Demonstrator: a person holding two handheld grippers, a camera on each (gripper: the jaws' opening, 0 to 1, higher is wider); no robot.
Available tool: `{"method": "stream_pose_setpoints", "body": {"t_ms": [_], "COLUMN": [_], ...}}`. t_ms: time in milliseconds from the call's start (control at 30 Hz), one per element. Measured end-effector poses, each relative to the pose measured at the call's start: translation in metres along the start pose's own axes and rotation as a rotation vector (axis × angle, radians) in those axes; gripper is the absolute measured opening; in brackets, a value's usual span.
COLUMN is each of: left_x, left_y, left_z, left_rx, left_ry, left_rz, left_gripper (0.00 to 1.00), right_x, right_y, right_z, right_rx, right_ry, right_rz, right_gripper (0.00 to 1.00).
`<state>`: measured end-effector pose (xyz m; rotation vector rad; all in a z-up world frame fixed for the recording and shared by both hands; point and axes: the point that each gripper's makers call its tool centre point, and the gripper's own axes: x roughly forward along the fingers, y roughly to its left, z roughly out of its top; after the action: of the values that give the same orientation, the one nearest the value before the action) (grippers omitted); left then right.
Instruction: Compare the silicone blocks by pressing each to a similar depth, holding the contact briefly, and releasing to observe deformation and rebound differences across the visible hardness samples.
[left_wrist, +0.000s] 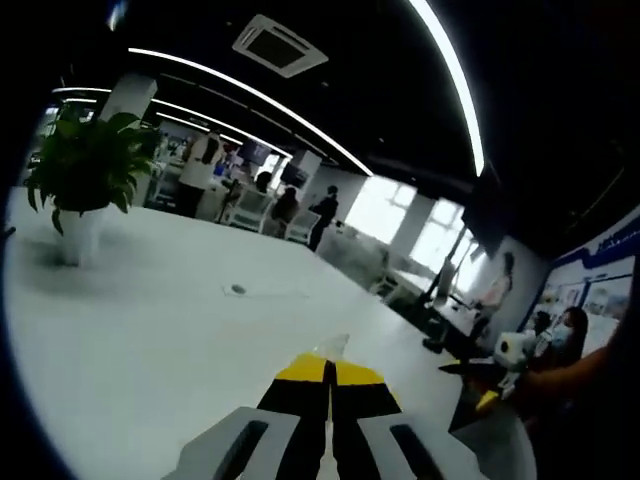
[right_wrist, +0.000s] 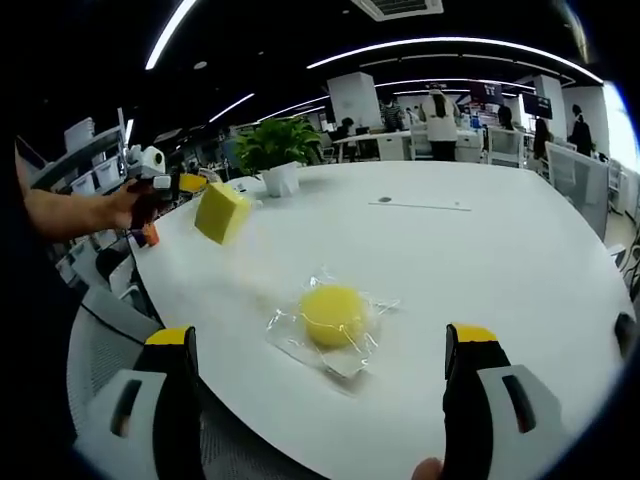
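A round yellow silicone block (right_wrist: 333, 315) in clear film lies on the white table (right_wrist: 480, 260), straight ahead between the wide-open jaws of my right gripper (right_wrist: 320, 336). A yellow silicone cube (right_wrist: 222, 212) hangs tilted near the table's left edge, just off the tips of my left gripper (right_wrist: 190, 183), which a hand holds. In the left gripper view, my left gripper (left_wrist: 328, 368) is shut, with a sliver of clear film (left_wrist: 336, 346) poking out past its tips. The cube itself is hidden there. My right gripper (left_wrist: 490, 398) shows at the right, held in a hand.
A potted plant (right_wrist: 275, 150) (left_wrist: 88, 170) stands on the table's far side. A small grommet (right_wrist: 386, 200) (left_wrist: 237, 289) sits in the tabletop. Office chairs (right_wrist: 110, 330) ring the near and right edges. People stand at desks behind the table.
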<state>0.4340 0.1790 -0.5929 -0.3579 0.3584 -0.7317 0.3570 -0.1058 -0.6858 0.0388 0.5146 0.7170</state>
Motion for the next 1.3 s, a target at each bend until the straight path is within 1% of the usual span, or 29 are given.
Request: {"method": "stream_pose_setpoints", "body": {"t_ms": [67,167,300,533,667,833,1033,1133,1200,1300], "left_x": [0.001,0.001,0.002,0.0,0.0,0.001,0.003,0.001,-0.001,-0.001], "left_y": [-0.004,-0.01,-0.02,-0.034,-0.044,-0.057,-0.071,-0.08,-0.081,-0.088], "left_z": [0.006,0.01,0.014,0.027,0.029,0.03,0.03,0.031,0.031,0.029], "left_rx": [0.014,0.028,0.053,0.077,0.091,0.102,0.113,0.106,0.09,0.097], "left_ry": [-0.006,-0.011,-0.009,-0.024,-0.026,-0.018,-0.016,-0.034,-0.04,-0.042], "left_rz": [-0.008,-0.014,-0.034,-0.078,-0.109,-0.16,-0.18,-0.184,-0.185,-0.194], "left_gripper": [0.0,0.0,0.0,0.0,0.0,0.0,0.0,0.0,0.0,0.0], "right_x": [0.0,0.0,-0.001,-0.001,0.002,0.009,0.015,0.019,0.021,0.024], "right_y": [0.0,-0.001,0.001,0.002,0.006,0.012,0.019,0.027,0.031,0.039], "right_z": [0.002,0.003,0.005,0.009,0.014,0.022,0.034,0.041,0.045,0.059], "right_rx": [-0.001,-0.001,-0.004,-0.012,-0.016,-0.029,-0.046,-0.066,-0.075,-0.068], "right_ry": [-0.004,-0.009,-0.012,-0.021,-0.029,-0.023,-0.042,-0.046,-0.049,-0.087], "right_rz": [0.001,0.003,0.009,0.018,0.049,0.096,0.129,0.165,0.179,0.221], "right_gripper": [0.96,0.96,0.96,0.96,0.96,0.96,0.96,0.96,0.96,0.96]}}
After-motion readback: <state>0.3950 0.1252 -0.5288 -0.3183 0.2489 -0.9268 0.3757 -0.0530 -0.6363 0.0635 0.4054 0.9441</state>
